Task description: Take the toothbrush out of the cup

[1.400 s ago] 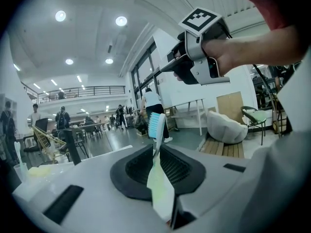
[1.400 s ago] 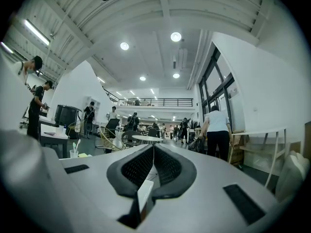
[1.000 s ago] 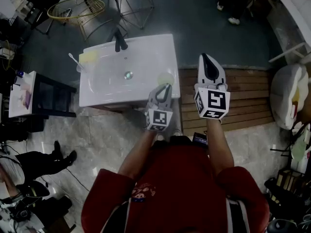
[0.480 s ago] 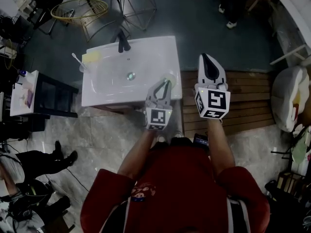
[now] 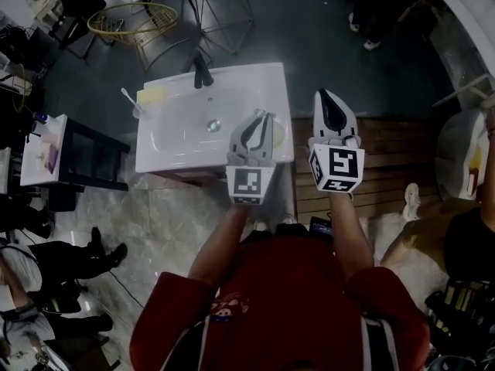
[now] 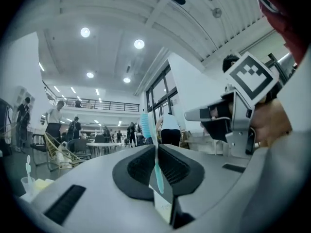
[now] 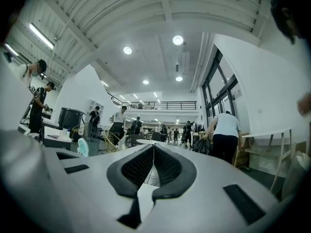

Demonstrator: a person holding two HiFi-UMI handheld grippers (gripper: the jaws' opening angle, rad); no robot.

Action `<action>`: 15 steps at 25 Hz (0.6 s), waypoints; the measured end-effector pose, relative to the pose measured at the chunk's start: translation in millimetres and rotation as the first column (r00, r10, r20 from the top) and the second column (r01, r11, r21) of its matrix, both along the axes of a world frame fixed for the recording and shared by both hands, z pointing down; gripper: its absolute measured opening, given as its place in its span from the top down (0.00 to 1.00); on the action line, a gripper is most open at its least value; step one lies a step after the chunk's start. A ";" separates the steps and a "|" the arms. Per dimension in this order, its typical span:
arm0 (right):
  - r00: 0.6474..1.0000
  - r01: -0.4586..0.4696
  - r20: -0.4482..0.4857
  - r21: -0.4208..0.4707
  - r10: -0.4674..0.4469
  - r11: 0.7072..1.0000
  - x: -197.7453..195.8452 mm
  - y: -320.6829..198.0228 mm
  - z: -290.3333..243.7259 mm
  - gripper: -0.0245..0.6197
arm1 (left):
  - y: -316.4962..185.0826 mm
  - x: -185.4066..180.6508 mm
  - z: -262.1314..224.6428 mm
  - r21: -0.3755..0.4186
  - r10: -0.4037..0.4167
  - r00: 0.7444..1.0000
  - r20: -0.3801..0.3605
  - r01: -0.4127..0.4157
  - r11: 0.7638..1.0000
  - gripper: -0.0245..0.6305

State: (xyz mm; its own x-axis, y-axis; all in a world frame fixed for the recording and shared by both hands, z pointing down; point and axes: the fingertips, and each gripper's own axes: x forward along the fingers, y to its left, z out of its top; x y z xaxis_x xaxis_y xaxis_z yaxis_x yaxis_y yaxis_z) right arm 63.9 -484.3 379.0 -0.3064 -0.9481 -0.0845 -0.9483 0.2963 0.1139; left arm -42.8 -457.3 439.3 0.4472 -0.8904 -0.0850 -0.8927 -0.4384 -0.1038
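Pinches a slim, translucent teal plastic toothbrush [image 6: 159, 181] upright, bristle head up, between the ribbed black pads [image 6: 140, 166] of the left hand-held gripper [image 6: 156, 149], nearly closed on the handle; holds it above the right edge of the glossy white basin [image 5: 178, 137]; shows the right hand-held gripper [image 7: 153, 152] pressed together on nothing, over slatted wooden planks [image 5: 387, 161].

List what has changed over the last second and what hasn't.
The left gripper has risen toward the head camera. It carries the teal toothbrush, clamped in its jaws, up and away from the pale cup on the right edge of the sink. Unchanged: the right gripper keeps its place beside it, shut and empty, and the cup stays on the sink.
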 end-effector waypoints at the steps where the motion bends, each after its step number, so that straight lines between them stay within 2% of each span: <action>1: 1.000 0.002 0.001 0.001 -0.002 1.000 -1.1 0.2 -0.7 0.92 | -1.0 -1.4 -8.0 0.007 -0.001 1.000 -0.010 0.001 1.000 0.89; 11: 0.999 0.036 0.004 0.046 -0.037 0.998 -13.6 7.5 -15.8 0.92 | -13.8 -13.6 -56.8 0.065 -0.051 0.998 -0.031 0.053 0.997 0.89; 15: 0.998 0.064 -0.002 0.068 -0.064 0.996 -24.3 10.4 -21.3 0.92 | -12.3 -13.6 -81.1 0.098 -0.065 0.994 -0.087 0.073 0.992 0.89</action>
